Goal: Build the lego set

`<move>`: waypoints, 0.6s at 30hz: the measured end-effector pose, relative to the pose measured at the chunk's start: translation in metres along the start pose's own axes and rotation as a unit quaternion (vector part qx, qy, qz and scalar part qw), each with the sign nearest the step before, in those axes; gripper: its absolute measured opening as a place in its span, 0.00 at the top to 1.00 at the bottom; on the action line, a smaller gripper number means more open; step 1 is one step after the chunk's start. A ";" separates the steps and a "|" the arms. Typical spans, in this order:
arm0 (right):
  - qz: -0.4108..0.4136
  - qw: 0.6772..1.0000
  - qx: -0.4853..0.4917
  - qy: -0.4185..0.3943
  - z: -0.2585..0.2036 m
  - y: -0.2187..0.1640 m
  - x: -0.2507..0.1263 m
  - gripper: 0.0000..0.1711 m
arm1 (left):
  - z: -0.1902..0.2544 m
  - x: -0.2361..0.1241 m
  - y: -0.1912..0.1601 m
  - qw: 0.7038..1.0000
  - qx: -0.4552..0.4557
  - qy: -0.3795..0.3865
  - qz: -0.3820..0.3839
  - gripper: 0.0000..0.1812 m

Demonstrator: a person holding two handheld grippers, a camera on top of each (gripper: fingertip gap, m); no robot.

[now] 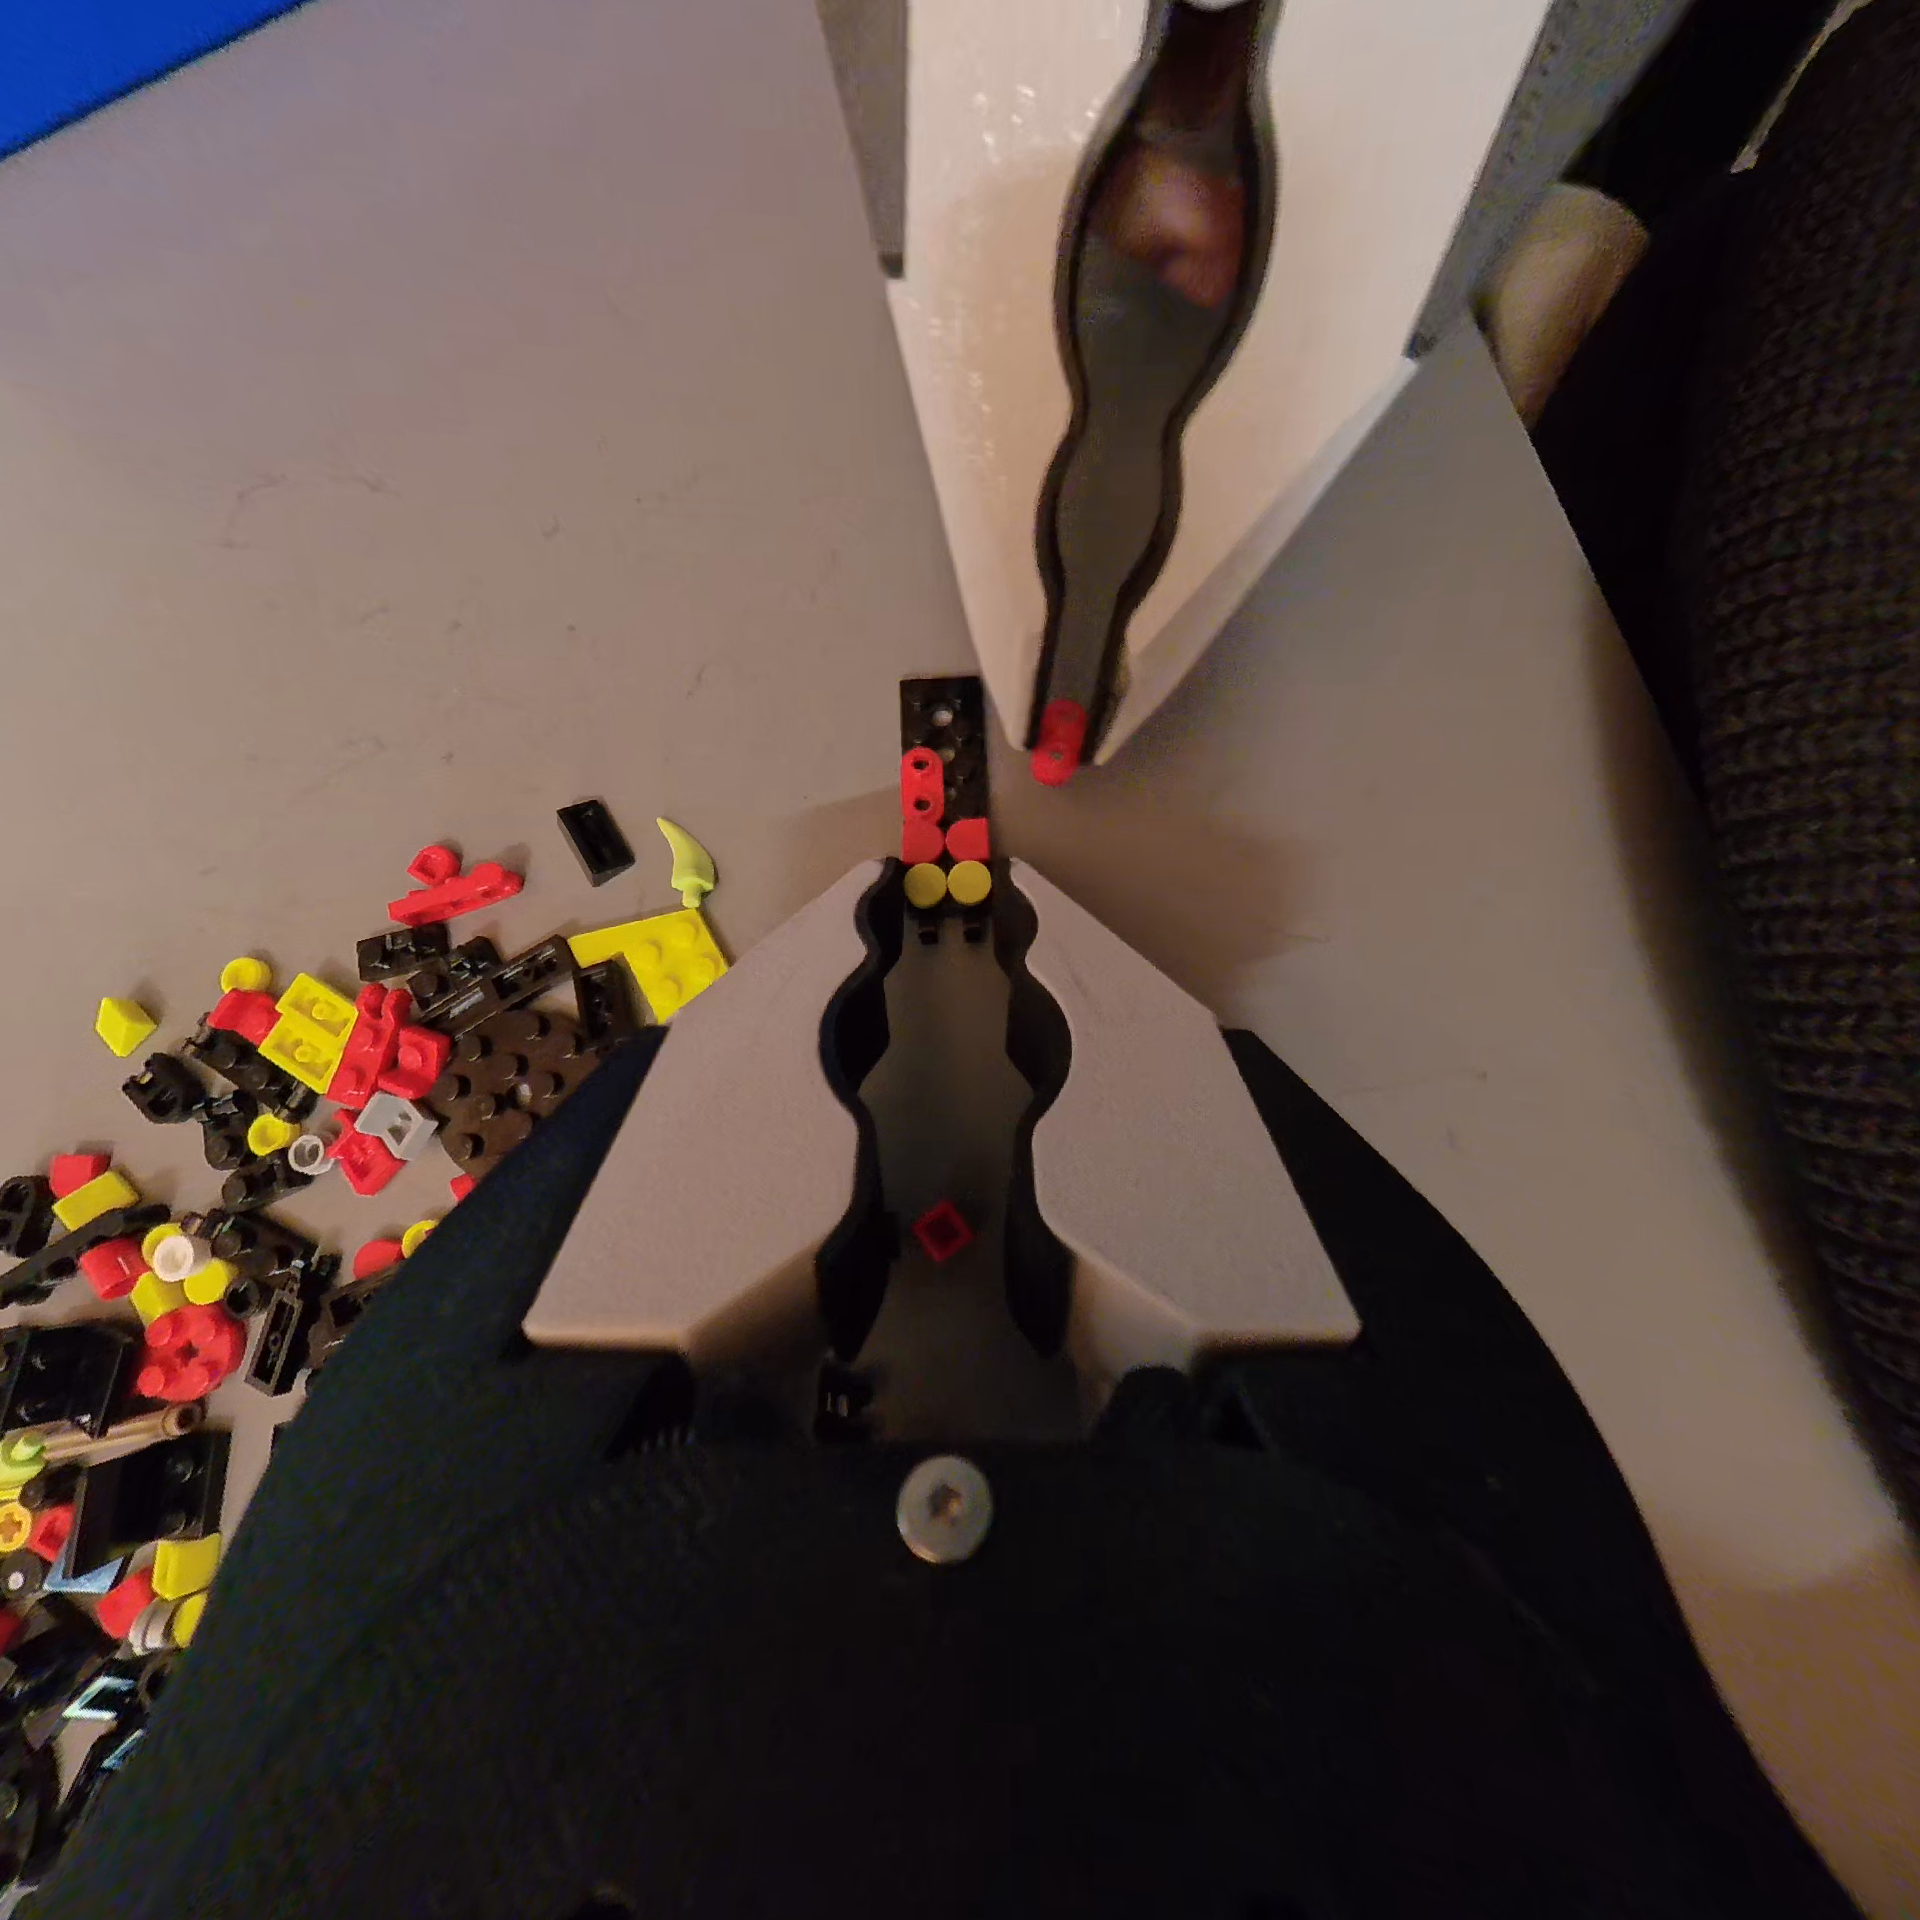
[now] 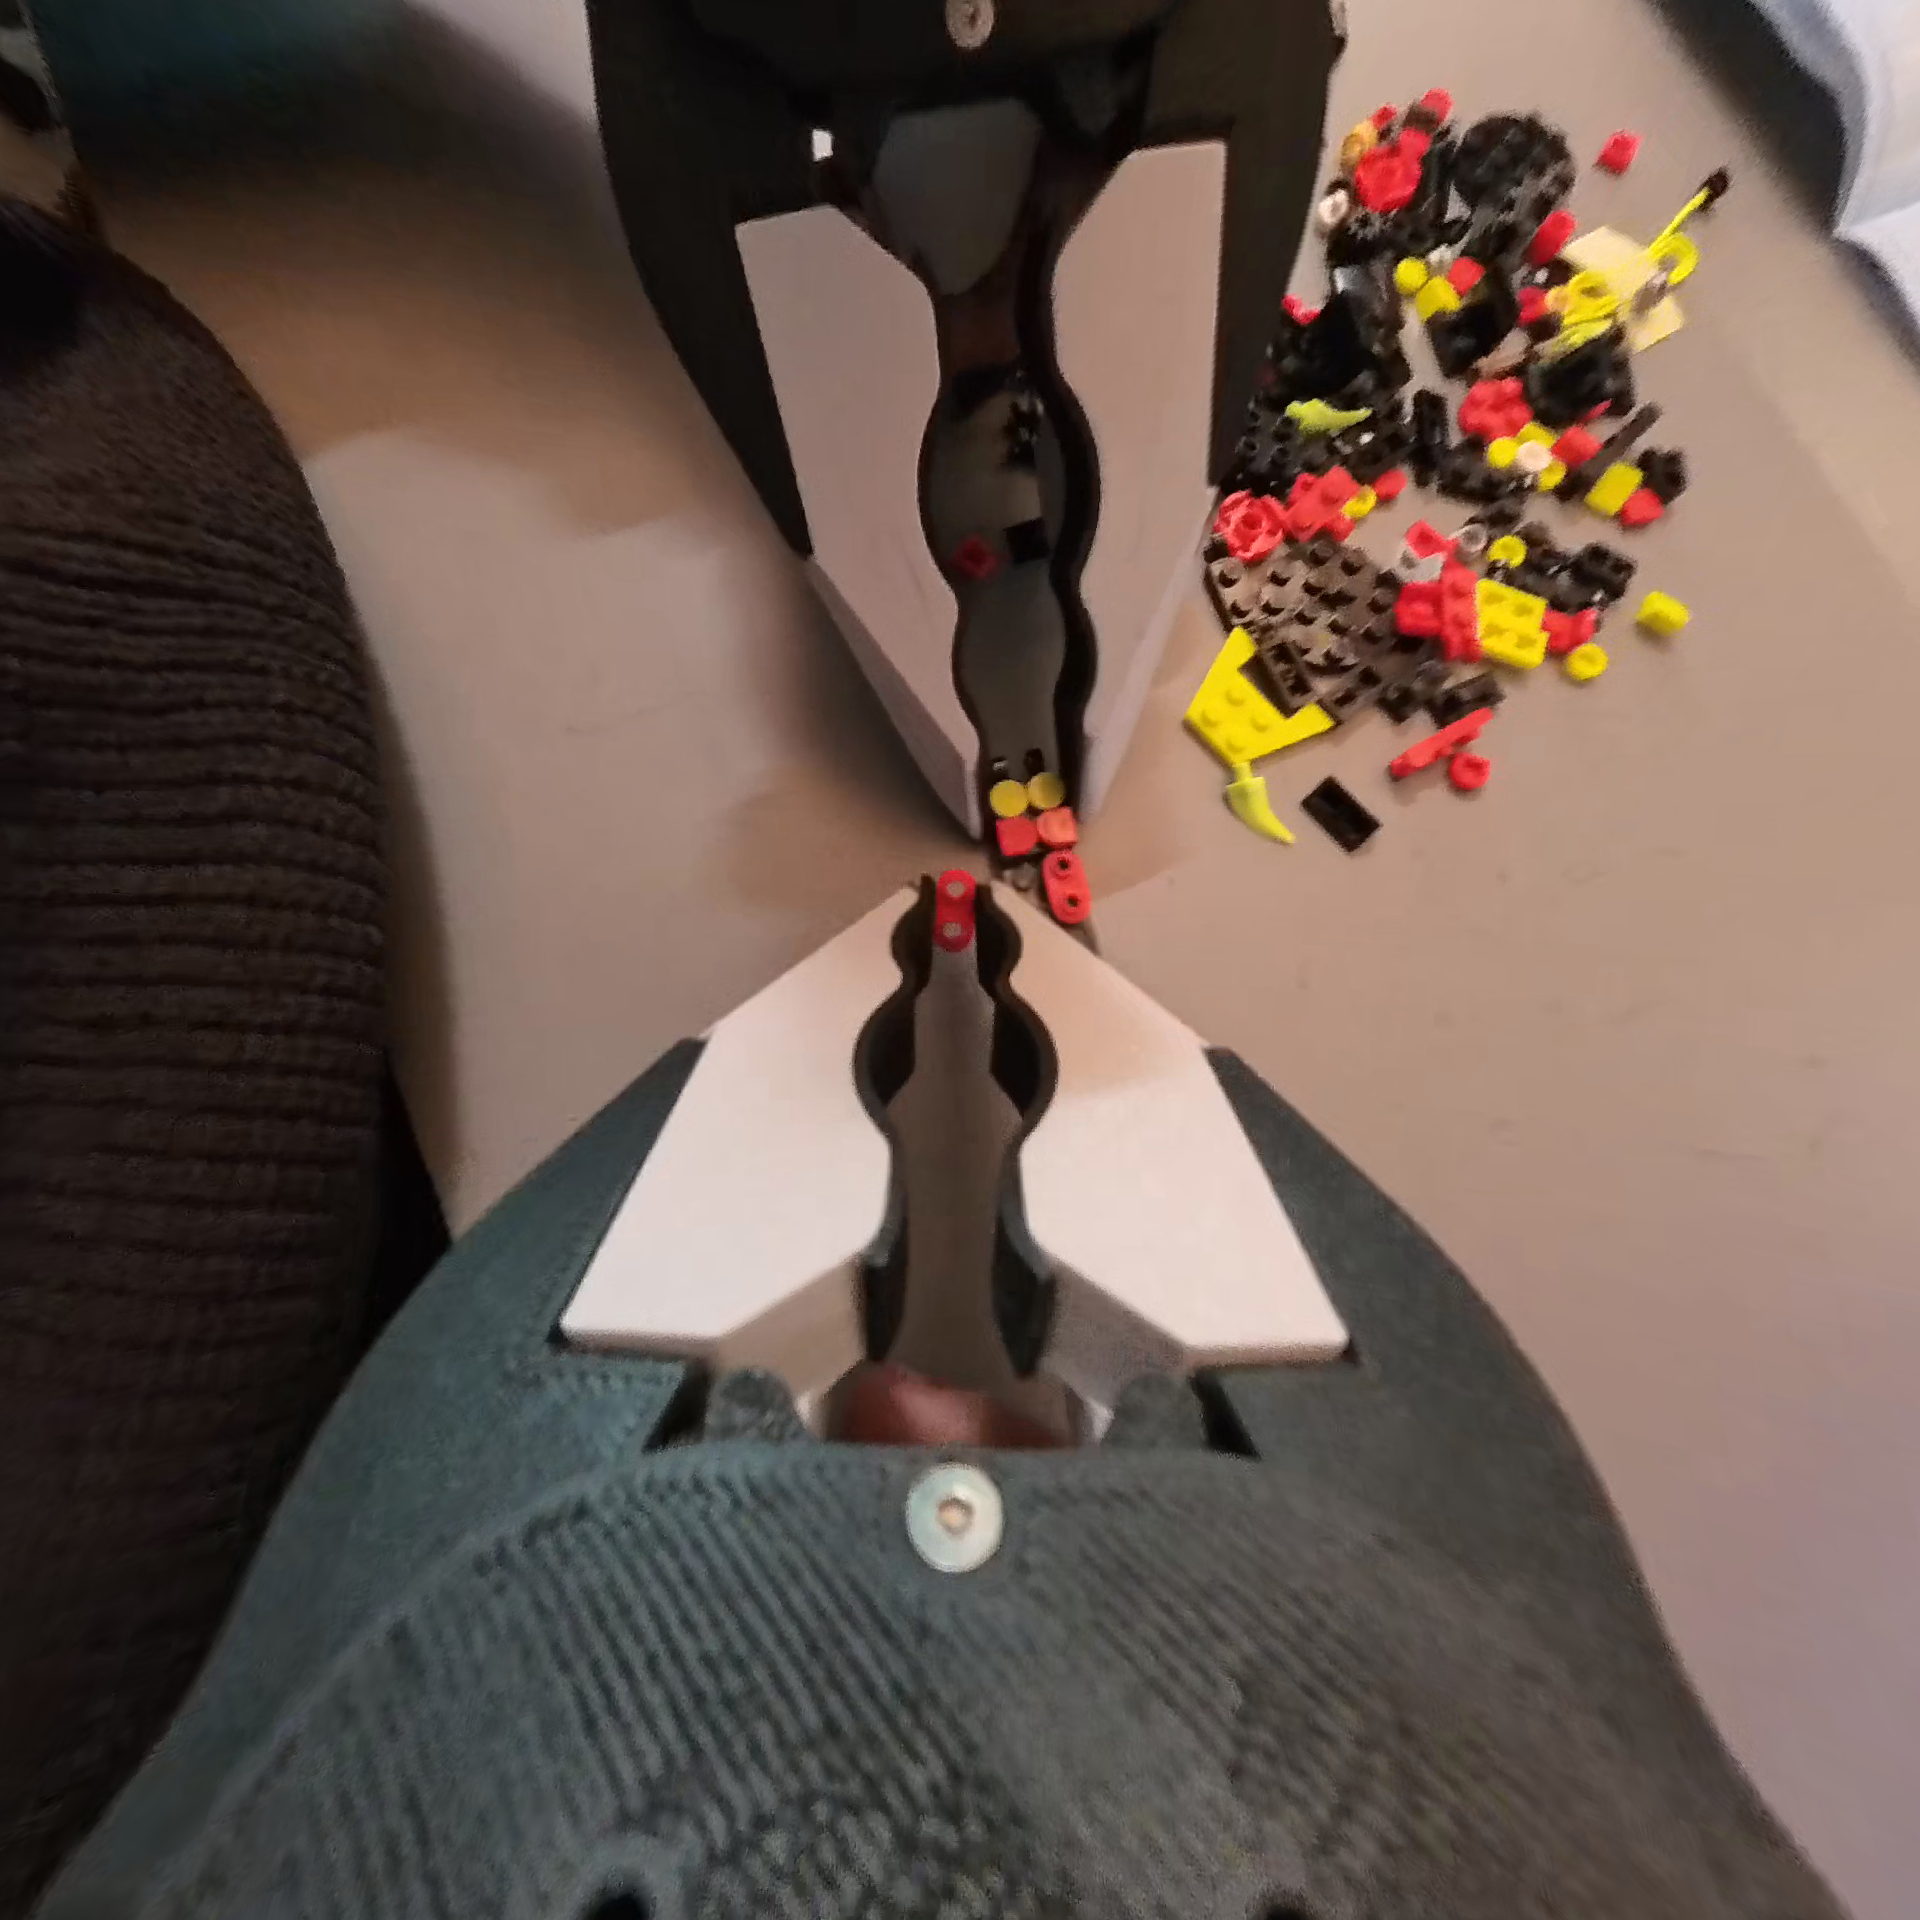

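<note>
Grey table (image 1: 416, 468): L fingers (image 1: 948, 868) clamping 1 black plate (image 1: 940, 717), R fingers (image 2: 953, 914) pinching 1 red piece (image 2: 953, 909)

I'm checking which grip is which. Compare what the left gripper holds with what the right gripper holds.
The left gripper clamps a long black plate already carrying red and yellow pieces; the right gripper pinches one small red piece with two holes. The plate juts well past its fingertips; the red piece barely does. The plate is an assembly, the red piece is single. Both are held above the table.

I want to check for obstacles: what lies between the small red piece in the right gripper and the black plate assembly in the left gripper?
Only bare table, seen in the left wrist view.
</note>
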State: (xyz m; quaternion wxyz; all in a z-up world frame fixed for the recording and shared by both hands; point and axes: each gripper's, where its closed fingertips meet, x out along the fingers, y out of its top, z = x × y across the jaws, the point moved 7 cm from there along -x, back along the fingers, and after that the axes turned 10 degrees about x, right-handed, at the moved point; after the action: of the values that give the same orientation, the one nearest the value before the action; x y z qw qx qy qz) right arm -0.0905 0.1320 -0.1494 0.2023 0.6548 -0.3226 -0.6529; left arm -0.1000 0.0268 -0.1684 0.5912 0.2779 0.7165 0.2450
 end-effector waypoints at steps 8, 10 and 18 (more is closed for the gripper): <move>0.024 0.996 -0.086 -0.008 0.004 0.002 0.002 0.96 | 0.005 0.000 0.001 1.000 0.009 -0.020 0.004 0.91; 0.034 0.992 -0.122 -0.022 0.004 0.003 0.001 0.96 | 0.006 0.000 0.001 1.000 0.007 -0.021 0.004 0.90; 0.017 0.992 -0.122 -0.011 0.005 -0.002 0.006 0.96 | 0.006 0.001 0.002 1.000 -0.004 -0.027 0.007 0.91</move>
State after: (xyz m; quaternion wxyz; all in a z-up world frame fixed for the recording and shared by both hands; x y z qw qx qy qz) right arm -0.0950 0.1300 -0.1559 0.2882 0.6122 -0.2539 -0.6912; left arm -0.0936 0.0286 -0.1690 0.6098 0.2866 0.6973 0.2444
